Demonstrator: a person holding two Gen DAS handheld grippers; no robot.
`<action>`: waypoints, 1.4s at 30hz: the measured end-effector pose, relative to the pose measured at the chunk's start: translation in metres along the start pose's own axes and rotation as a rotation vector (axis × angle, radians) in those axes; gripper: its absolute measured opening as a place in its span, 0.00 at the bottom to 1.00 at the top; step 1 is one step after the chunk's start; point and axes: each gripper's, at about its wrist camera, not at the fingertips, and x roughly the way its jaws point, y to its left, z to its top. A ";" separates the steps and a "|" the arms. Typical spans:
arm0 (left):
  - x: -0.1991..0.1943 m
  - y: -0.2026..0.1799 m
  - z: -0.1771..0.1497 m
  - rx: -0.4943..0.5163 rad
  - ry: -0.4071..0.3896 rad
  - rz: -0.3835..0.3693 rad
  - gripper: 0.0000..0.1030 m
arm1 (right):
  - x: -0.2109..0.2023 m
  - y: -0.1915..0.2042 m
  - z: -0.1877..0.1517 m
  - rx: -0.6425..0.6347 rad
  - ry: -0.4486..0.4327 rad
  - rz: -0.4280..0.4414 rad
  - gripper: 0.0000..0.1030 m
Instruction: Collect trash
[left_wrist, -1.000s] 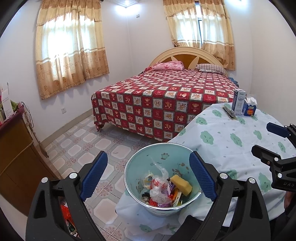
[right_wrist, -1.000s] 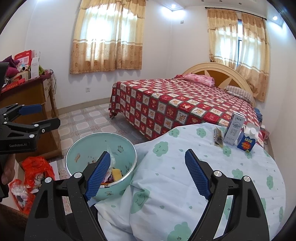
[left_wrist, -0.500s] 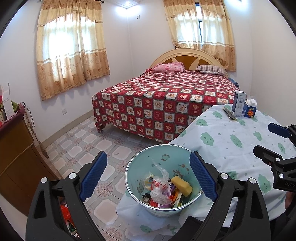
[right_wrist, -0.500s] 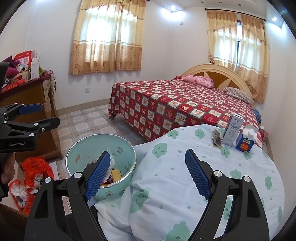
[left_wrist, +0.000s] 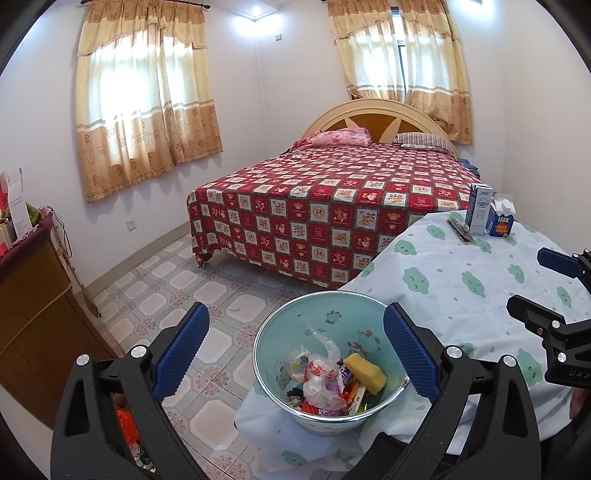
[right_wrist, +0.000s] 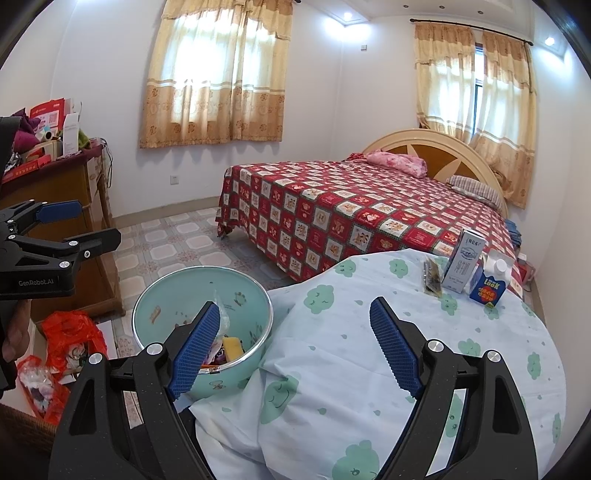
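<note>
**A:** So where's the trash at?

**B:** Piled in the mint-green enamel basin (left_wrist: 328, 369), which sits on the hanging edge of the cloud-print tablecloth (left_wrist: 461, 280). There's a yellow sponge (left_wrist: 365, 371), a crumpled clear plastic bag (left_wrist: 321, 376) and a mess of colourful wrappers underneath.

**A:** And the grippers?

**B:** Left gripper (left_wrist: 295, 354) hangs over the basin, blue pads spread wide, nothing between them. Right gripper (right_wrist: 295, 347) is just as wide apart and empty, over the tablecloth beside the basin.

**A:** Anything left on the table?

**B:** At the far side: a tall white-and-blue carton (right_wrist: 463, 260), a small blue carton (right_wrist: 489, 290) touching it, and a dark flat wrapper (right_wrist: 432, 277) lying just beside them. Red checked bed (right_wrist: 351, 206) behind, red plastic bags (right_wrist: 70, 343) on the floor by the wooden cabinet (right_wrist: 77, 192).
</note>
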 end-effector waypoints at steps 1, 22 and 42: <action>0.000 0.000 0.000 0.000 0.001 -0.003 0.92 | -0.001 -0.001 0.000 0.000 -0.002 -0.002 0.80; 0.001 -0.004 -0.002 0.031 0.003 0.026 0.94 | -0.005 -0.006 0.005 0.013 -0.035 -0.023 0.80; 0.004 -0.009 -0.007 0.047 0.014 0.014 0.94 | 0.038 -0.107 -0.014 0.175 0.131 -0.213 0.88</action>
